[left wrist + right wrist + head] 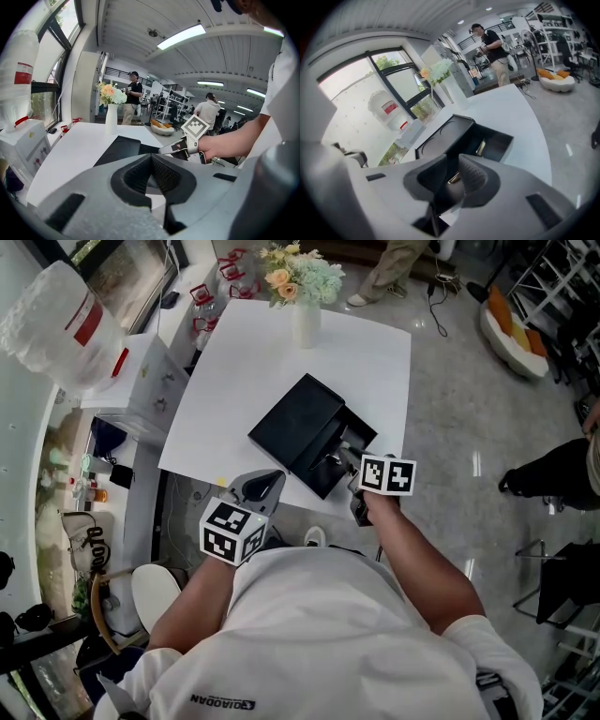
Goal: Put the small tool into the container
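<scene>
The white square tabletop (225, 381) is lying bare from 7 to 11 o'clock and from 1 to 3 o'clock. The black rectangular open-lidded box (298, 418) is blocking 5 o'clock, and the tall white flower vase (305, 322) is standing at 12 o'clock.

Tool mostly covered
Only a brass sliver of the small tool (453, 177) shows between the right tongs (451, 163); the rest is covered, and whether it touches them or lies in the black container (440, 136) beyond cannot be told.
</scene>
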`<state>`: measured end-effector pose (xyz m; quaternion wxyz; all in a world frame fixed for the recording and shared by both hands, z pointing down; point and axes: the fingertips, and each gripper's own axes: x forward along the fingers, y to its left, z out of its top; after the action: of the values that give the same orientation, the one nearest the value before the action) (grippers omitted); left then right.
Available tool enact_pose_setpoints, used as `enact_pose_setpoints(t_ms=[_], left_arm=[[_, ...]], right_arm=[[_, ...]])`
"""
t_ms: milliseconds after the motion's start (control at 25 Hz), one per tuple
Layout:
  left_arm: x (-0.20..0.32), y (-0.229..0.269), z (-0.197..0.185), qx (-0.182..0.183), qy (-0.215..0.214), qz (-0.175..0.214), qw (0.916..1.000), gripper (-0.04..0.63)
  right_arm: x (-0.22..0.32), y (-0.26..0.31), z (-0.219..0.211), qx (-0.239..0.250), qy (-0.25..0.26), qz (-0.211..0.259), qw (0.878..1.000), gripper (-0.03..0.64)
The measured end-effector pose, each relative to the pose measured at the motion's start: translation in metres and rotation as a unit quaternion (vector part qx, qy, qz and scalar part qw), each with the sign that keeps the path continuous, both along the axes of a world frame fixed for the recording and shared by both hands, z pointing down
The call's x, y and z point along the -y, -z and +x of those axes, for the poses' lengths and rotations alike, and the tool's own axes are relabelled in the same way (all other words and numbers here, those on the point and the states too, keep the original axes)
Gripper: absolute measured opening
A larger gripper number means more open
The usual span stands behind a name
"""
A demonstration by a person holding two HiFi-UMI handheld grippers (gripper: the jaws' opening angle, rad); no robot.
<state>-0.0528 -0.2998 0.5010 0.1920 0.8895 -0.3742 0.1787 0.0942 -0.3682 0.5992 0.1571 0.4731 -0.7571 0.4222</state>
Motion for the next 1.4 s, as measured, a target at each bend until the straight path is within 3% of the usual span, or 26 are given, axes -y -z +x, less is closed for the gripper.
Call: enact_pose_setpoints(t_ms=[320, 720, 960, 1400], left_arm=[[0.004, 0.008, 0.004, -0.002, -0.002, 0.008, 1.0, 0.009], [0.005, 0.021, 0.018, -0.01, -0.021, 0.027, 0.9994, 0.009], [0.003, 0.038, 0.021, -0.012, -0.022, 0.051, 0.9984, 0.009], [-0.001, 0.037, 0.022, -0.003, -0.023, 0.051, 0.9984, 0.009]], right_arm=[[-0.023, 0.075, -0.015, -0.069, 0.103, 0.143, 0.982, 0.061], [-0.049, 0.134, 0.001, -0.077, 0.11, 0.237, 0.962, 0.008], [-0.065, 0.137, 0.01, -0.082, 0.114, 0.262, 0.955, 0.006], [-0.08, 0.123, 0.007, -0.055, 0.119, 0.241, 0.961, 0.005]])
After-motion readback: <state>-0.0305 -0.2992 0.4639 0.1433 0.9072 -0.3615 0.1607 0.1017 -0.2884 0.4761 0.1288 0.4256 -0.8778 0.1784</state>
